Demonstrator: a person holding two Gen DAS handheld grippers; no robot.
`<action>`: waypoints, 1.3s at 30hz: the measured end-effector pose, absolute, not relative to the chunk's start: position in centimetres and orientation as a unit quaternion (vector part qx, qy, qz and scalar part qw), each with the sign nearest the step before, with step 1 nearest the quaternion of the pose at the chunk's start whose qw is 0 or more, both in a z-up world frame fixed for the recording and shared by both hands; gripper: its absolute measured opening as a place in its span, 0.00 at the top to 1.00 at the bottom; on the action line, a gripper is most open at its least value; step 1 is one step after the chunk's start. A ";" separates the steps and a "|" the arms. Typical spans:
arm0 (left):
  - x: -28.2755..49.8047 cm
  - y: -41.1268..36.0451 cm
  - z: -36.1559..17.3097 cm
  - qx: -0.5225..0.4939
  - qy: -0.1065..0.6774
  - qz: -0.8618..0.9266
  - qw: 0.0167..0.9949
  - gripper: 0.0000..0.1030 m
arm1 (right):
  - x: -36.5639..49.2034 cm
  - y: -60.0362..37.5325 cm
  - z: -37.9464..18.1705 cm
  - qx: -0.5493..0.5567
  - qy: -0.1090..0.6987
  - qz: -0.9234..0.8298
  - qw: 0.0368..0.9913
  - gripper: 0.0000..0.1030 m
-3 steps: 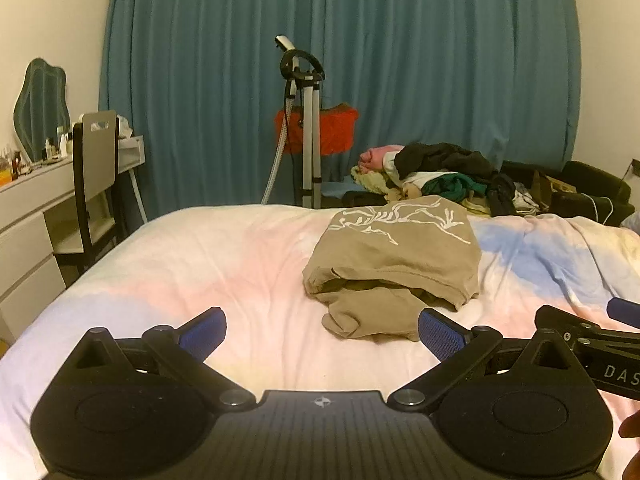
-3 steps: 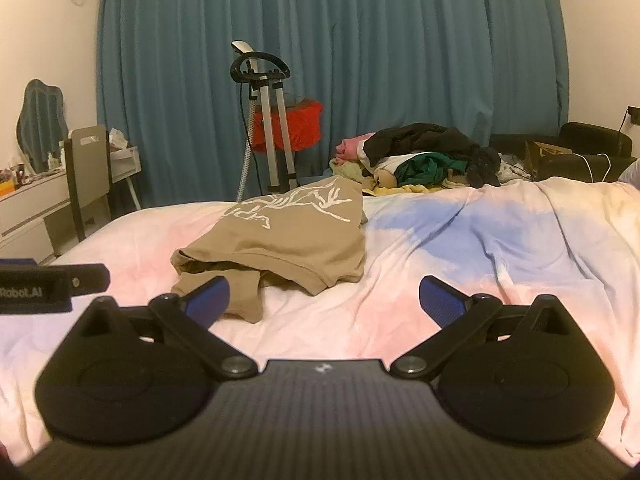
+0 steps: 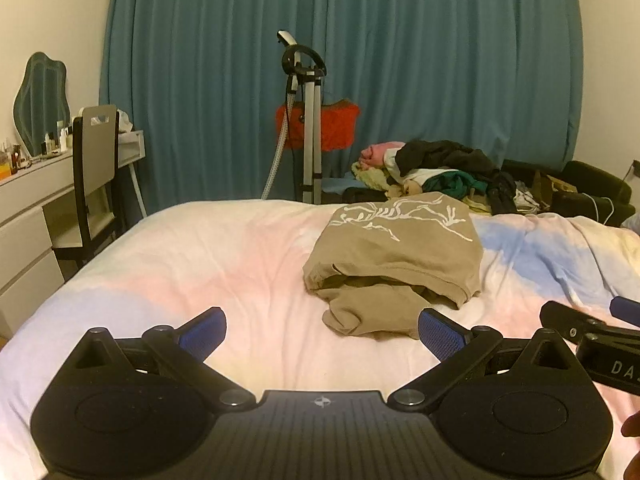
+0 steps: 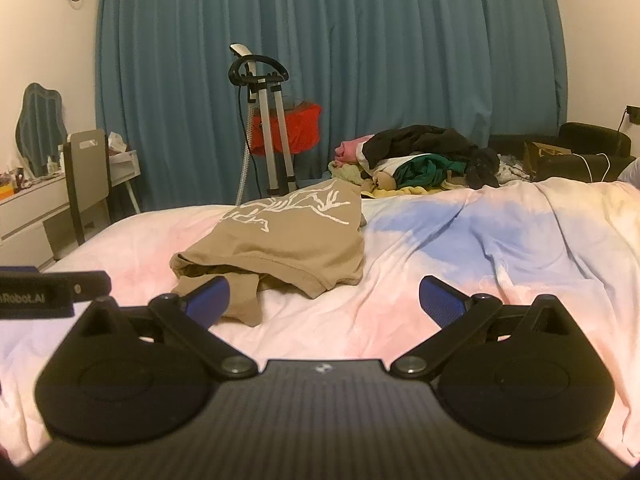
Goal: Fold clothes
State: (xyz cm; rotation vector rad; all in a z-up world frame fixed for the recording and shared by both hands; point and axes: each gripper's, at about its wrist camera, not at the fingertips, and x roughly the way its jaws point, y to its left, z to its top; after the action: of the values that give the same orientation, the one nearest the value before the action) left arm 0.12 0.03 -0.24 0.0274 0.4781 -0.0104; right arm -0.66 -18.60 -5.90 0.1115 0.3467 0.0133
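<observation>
**Tan shirt lies half-bundled on the bed, both grippers wide and empty**

A tan T-shirt (image 3: 394, 256) with a white branching print rests on the pastel bedcover (image 3: 200, 264), at about one o'clock from the left gripper (image 3: 322, 330) and eleven o'clock from the right gripper (image 4: 324, 300). Both tools hover low over the bedding with fingers spread wide, gripping nothing. The shirt looks roughly doubled over, its upper layer smooth, but a loose flap spills out of the near edge. That fits either a garment partway through folding or a fold just released and left untidy; the views do not settle which. Any further tidying would likely centre on that trailing flap, which is soft and apt to drag the layers above it. A heap of mixed clothes (image 3: 436, 170) waits beyond the bed's far edge, at twelve o'clock past the shirt.
</observation>
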 end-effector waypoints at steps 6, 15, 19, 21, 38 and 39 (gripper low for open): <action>0.4 -0.1 -0.8 0.016 0.233 -0.018 0.972 0.00 | -1.1 -18.4 -6.2 0.058 0.163 0.005 0.985 0.00; 1.3 -0.6 -2.2 0.023 0.218 -0.024 0.975 0.00 | -0.9 -18.2 -6.6 0.059 0.166 -0.003 0.984 0.00; 0.8 -0.8 -1.8 0.024 0.214 -0.026 0.976 0.00 | -1.0 -18.2 -6.7 0.060 0.162 -0.008 0.985 0.00; 0.7 -0.9 -1.7 0.026 0.212 -0.026 0.977 0.00 | -1.1 -18.2 -6.7 0.059 0.160 -0.010 0.985 0.00; -0.2 1.9 2.0 -0.025 0.198 0.001 0.980 0.00 | 0.7 -17.4 -7.2 0.042 0.162 -0.016 0.986 0.00; -0.2 2.3 2.4 -0.033 0.196 0.000 0.980 0.00 | 1.9 -17.3 -7.5 0.036 0.175 -0.001 0.984 0.00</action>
State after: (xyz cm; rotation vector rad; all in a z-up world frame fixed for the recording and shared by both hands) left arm -0.18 2.27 2.41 -0.0671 0.3955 -0.0007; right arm 1.94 -17.35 -7.50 0.0727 0.3509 -0.0012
